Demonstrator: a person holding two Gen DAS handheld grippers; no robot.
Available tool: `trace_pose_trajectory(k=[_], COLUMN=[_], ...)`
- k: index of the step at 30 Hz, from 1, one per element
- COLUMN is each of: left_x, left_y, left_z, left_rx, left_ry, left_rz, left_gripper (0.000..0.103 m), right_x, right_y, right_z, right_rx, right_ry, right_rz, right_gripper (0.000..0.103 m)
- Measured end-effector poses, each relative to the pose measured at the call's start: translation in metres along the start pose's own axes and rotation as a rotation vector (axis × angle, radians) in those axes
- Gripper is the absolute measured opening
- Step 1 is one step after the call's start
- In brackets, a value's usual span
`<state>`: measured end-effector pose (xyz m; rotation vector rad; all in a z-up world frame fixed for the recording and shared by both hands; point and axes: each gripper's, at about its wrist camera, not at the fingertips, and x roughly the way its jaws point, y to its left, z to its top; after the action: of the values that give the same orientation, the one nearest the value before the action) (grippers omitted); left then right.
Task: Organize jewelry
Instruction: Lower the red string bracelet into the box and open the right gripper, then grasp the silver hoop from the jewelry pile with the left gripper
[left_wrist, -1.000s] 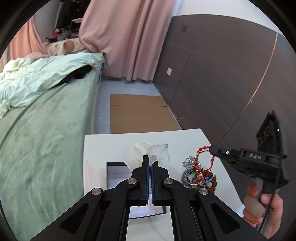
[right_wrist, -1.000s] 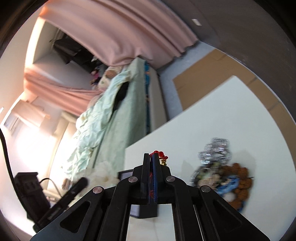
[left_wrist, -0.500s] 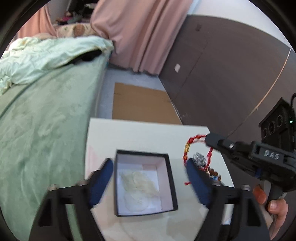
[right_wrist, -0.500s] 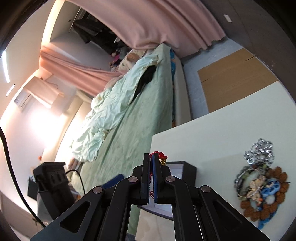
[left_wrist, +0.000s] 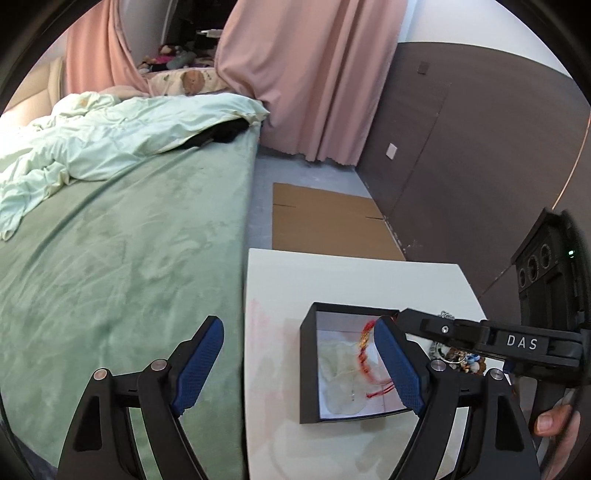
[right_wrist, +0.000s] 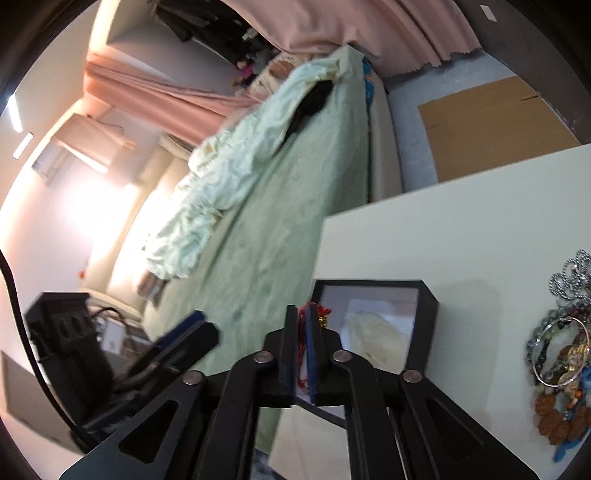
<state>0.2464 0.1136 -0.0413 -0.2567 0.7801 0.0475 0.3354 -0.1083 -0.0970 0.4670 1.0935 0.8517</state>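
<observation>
Right claw (right_wrist: 303, 350), just parting, hangs red bracelet (left_wrist: 364, 350) inside box rim (left_wrist: 308, 354).

— What sort of place is this?
— A bedroom in a home: a bed (left_wrist: 122, 258) with a green cover and a rumpled pale duvet (left_wrist: 110, 140), pink curtains (left_wrist: 314, 74) to the floor.
— Anything else?
— Soft toys (left_wrist: 166, 61) beyond the bed, dark wall panelling (left_wrist: 461, 155) — and a small white worktop (left_wrist: 351, 280) beside the mattress.
</observation>
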Motion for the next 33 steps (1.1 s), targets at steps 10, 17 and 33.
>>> trace_pose_trajectory(k=[10, 17, 33], left_x=[-0.005, -0.012, -0.016], left_y=[-0.012, -0.028, -0.113], left_z=[-0.007, -0.013, -0.024], left_rx=[0.033, 0.035, 0.18], left_ry=[-0.013, -0.055, -0.049], left_rz=[0.01, 0.011, -0.049], left_gripper=[0.084, 0.084, 0.084], right_x=[-0.044, -0.083, -0.153], right_y=[-0.01, -0.016, -0.076], right_z=[-0.007, -0.01, -0.026], right_rx=[-0.013, 0.019, 0.169], right_ry=[-0.099, -0.159, -0.285], right_rz=[-0.084, -0.177, -0.278], right_gripper=[0.072, 0.072, 0.094])
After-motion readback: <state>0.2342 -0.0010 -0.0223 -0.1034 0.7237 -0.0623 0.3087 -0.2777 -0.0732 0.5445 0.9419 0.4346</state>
